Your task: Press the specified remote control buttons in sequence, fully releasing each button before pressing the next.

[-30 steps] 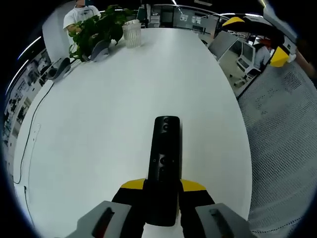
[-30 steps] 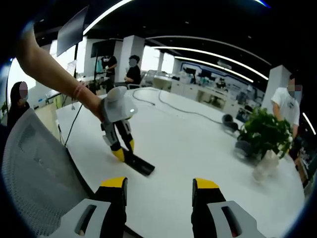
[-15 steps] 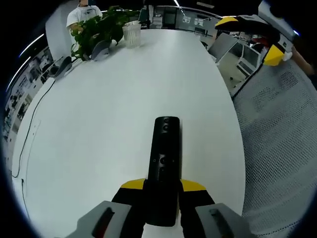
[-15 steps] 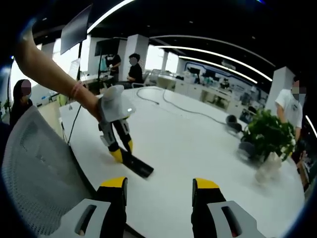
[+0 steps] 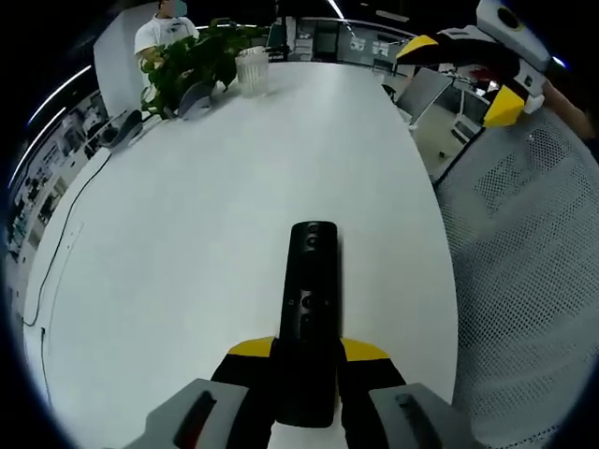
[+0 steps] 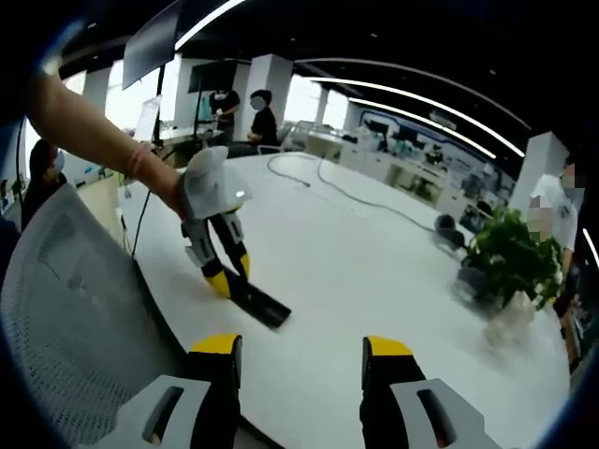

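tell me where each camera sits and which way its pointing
Left gripper view: rides on the left gripper, looking along the white table toward a potted plant; its jaws are shut on the black remote, and the right gripper shows at upper right.
Right gripper view: rides on the right gripper, jaws open and held off the table edge above a mesh chair, facing the left gripper and the person's forearm.
Shared: table, remote, plant.

An open-plan office: a long white table (image 5: 234,168) with a potted plant (image 6: 510,257) and trailing cables (image 6: 346,192); mesh office chair (image 5: 533,281) beside it; rows of desks with monitors (image 6: 402,178) under strip ceiling lights (image 6: 412,117); people standing about.
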Action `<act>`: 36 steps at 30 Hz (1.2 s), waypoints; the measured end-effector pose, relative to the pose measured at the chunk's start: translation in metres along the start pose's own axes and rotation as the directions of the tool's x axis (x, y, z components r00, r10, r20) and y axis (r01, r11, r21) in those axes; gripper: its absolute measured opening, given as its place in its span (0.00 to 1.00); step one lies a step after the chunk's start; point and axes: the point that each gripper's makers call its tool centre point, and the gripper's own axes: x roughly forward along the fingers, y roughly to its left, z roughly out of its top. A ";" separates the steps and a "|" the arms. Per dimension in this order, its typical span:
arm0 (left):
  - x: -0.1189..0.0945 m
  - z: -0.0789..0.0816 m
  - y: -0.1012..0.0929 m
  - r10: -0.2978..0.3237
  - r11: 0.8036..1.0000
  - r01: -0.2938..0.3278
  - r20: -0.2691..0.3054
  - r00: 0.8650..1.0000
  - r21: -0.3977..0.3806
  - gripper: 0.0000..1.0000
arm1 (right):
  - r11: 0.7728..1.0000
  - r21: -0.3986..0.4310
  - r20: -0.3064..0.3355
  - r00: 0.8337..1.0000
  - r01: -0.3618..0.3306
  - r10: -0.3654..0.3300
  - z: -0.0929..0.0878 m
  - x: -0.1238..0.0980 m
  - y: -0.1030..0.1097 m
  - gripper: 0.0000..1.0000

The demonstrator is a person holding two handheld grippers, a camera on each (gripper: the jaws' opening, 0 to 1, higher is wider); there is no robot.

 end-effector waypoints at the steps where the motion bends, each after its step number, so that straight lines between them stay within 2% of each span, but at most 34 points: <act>1: 0.000 -0.001 -0.001 0.000 1.000 0.000 0.002 1.000 0.003 0.24 | 1.000 0.003 -0.006 1.000 0.004 -0.004 -0.001 0.000 -0.001 0.48; 7: -0.004 -0.007 -0.009 0.001 1.000 -0.002 0.016 1.000 0.025 0.24 | 1.000 -0.008 -0.056 0.998 0.014 -0.014 -0.010 0.003 -0.002 0.48; 15: -0.005 -0.010 -0.014 0.018 1.000 -0.019 0.059 0.998 0.012 0.24 | 0.999 -0.039 -0.127 0.992 0.018 -0.022 -0.021 0.005 -0.001 0.46; 24: -0.008 -0.014 -0.024 0.032 0.999 -0.032 0.076 0.997 -0.006 0.24 | 0.999 0.012 -0.138 0.989 0.045 -0.043 -0.026 0.002 -0.007 0.43; 31: -0.010 -0.016 -0.034 0.034 0.999 -0.032 0.101 0.994 -0.018 0.25 | 0.998 0.001 -0.126 0.990 0.062 -0.061 -0.023 0.001 -0.010 0.37; 36: -0.009 -0.015 -0.039 0.053 0.998 -0.049 0.099 0.994 -0.041 0.25 | 0.999 -0.011 -0.134 0.990 0.046 -0.047 -0.025 0.001 -0.008 0.35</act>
